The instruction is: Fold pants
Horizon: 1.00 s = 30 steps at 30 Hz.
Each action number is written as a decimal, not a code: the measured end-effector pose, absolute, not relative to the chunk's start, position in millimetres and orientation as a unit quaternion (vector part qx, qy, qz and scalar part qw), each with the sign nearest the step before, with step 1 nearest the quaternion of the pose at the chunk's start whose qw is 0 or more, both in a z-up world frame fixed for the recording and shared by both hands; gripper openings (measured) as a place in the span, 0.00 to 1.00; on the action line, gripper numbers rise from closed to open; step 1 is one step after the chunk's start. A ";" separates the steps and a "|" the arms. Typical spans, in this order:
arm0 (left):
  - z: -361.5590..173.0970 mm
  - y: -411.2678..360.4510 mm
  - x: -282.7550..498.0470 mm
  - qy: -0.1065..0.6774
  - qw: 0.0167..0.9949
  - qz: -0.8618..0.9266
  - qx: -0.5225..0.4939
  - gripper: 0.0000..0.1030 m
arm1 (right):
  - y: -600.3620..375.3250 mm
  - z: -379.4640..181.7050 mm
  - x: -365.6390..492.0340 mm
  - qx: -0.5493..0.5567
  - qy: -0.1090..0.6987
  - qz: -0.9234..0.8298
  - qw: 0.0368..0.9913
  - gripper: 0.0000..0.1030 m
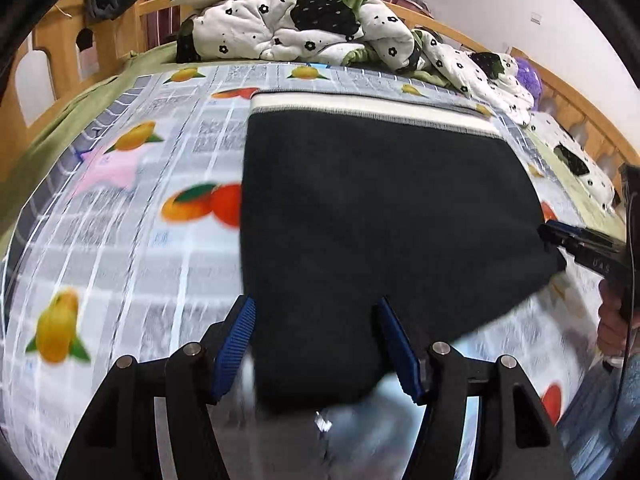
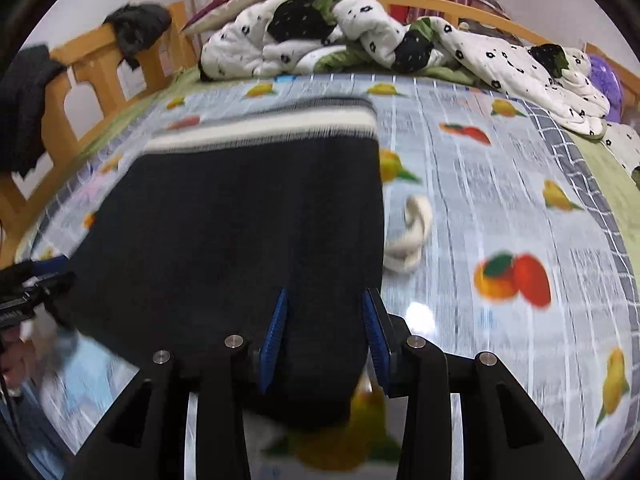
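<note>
Through the left wrist camera I see the black knit pants with a white and grey striped waistband (image 1: 380,200) lying across the middle of the frame on the glossy fruit-printed sheet (image 1: 120,220) that covers the bed, waistband toward the top. The near edge of the dark fabric hangs between the blue ribbed pads of my left tongs (image 1: 316,344); the left pad stands just clear of the cloth and the right pad lies against it, so I read these tongs as partly spread with the fabric between them, though motion blur keeps me from telling whether they truly pinch. At the right edge of the frame the other tongs reach the far corner of the pants, with a hand (image 1: 612,320) behind them. A crumpled white quilt with black flowers (image 1: 300,28) sits along the top, by the wooden bed rail (image 1: 48,40). Through the right wrist camera the same pants fill the centre left of the frame, and a fold of them passes between the pads of my right tongs (image 2: 324,340), which stand narrowly spread on either side of the cloth. A small cream cloth strip (image 2: 412,236) lies just right of the pants on the sheet. The left tongs show at the left edge.
</note>
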<state>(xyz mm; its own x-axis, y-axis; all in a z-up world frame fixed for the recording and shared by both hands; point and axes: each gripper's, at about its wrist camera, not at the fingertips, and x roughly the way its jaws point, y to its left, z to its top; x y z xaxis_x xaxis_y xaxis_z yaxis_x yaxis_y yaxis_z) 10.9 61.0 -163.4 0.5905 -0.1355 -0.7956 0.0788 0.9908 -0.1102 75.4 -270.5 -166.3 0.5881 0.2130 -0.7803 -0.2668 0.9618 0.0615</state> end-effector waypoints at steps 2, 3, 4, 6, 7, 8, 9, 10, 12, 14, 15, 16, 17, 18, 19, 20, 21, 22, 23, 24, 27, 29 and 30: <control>-164.7 62.3 -2.0 0.449 0.891 -0.067 -0.025 0.60 | -271.4 -168.3 65.9 -0.038 0.428 0.131 0.894 0.39; -164.0 63.7 -8.9 0.451 0.890 -0.071 -0.021 0.60 | -272.1 -168.9 62.1 -0.037 0.431 0.133 0.892 0.39; -163.9 63.4 -13.6 0.455 0.887 -0.075 -0.013 0.60 | -273.8 -169.0 59.4 -0.033 0.434 0.135 0.890 0.39; -167.8 57.9 -22.0 0.467 0.881 -0.065 0.032 0.60 | -277.7 -168.6 55.2 -0.024 0.438 0.139 0.888 0.39; -169.8 54.0 -26.0 0.464 0.882 -0.053 0.064 0.60 | -278.9 -168.1 53.4 -0.021 0.439 0.141 0.887 0.39; -171.1 49.4 -31.6 0.453 0.885 -0.047 0.094 0.60 | -279.9 -167.5 51.6 -0.019 0.439 0.141 0.887 0.39; -171.3 46.5 -34.5 0.446 0.887 -0.044 0.110 0.60 | -280.6 -167.3 50.5 -0.018 0.439 0.142 0.887 0.39; -171.3 44.4 -35.2 0.444 0.887 -0.041 0.119 0.60 | -280.6 -167.1 48.7 -0.018 0.439 0.143 0.887 0.39; -172.2 41.1 -33.1 0.444 0.886 -0.034 0.131 0.60 | -280.3 -166.4 48.0 -0.023 0.439 0.143 0.887 0.39; -174.5 34.9 -26.7 0.437 0.886 -0.016 0.154 0.59 | -279.2 -166.0 45.4 -0.026 0.438 0.144 0.887 0.39; -174.0 31.8 -24.0 0.430 0.888 -0.011 0.160 0.43 | -279.3 -166.3 44.2 -0.028 0.438 0.145 0.887 0.39; -172.8 30.4 -22.1 0.427 0.891 -0.011 0.157 0.22 | -278.8 -167.1 42.6 -0.030 0.437 0.143 0.887 0.39; -166.8 31.3 -21.6 0.412 0.901 -0.005 0.135 0.20 | -279.0 -168.0 42.2 -0.032 0.438 0.143 0.887 0.39; -158.0 36.3 -25.3 0.388 0.916 -0.002 0.100 0.17 | -278.9 -169.1 41.0 -0.034 0.439 0.142 0.887 0.39; -152.7 42.9 -28.7 0.370 0.927 -0.006 0.064 0.16 | -279.6 -169.2 40.2 -0.033 0.439 0.141 0.887 0.39; -152.5 50.1 -29.7 0.366 0.930 -0.003 0.029 0.16 | -281.2 -168.6 39.5 -0.031 0.438 0.140 0.887 0.39; -160.1 55.7 -27.6 0.382 0.924 0.005 0.003 0.15 | -282.9 -168.0 38.1 -0.027 0.437 0.139 0.888 0.39; -172.5 57.9 -23.2 0.407 0.913 0.010 -0.004 0.15 | -284.5 -168.3 36.3 -0.021 0.438 0.140 0.888 0.39; -180.6 59.4 -23.8 0.415 0.909 0.014 -0.005 0.15 | -285.4 -169.5 35.8 -0.018 0.440 0.140 0.887 0.39; -182.6 60.5 -28.7 0.408 0.913 0.012 -0.009 0.15 | -285.6 -172.5 35.6 -0.017 0.445 0.139 0.884 0.39; -177.6 67.0 -37.4 0.420 0.907 0.007 -0.025 0.15 | -283.0 -177.8 34.9 -0.030 0.458 0.140 0.877 0.39; -170.0 75.1 -46.9 0.414 0.910 0.010 -0.035 0.15 | -283.8 -167.3 32.0 -0.035 0.444 0.148 0.883 0.39; -164.9 77.9 -54.0 0.403 0.915 0.014 -0.032 0.15 | -285.2 -162.1 30.8 -0.032 0.434 0.150 0.888 0.39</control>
<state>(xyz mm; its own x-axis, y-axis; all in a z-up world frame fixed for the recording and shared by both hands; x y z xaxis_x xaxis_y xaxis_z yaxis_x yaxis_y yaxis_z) -54.0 77.9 -164.9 0.6751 -0.0012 -0.7377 -0.0510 0.9975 -0.0483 30.8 -285.2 -162.1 0.5778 0.2380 -0.7807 -0.2940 0.9530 0.0729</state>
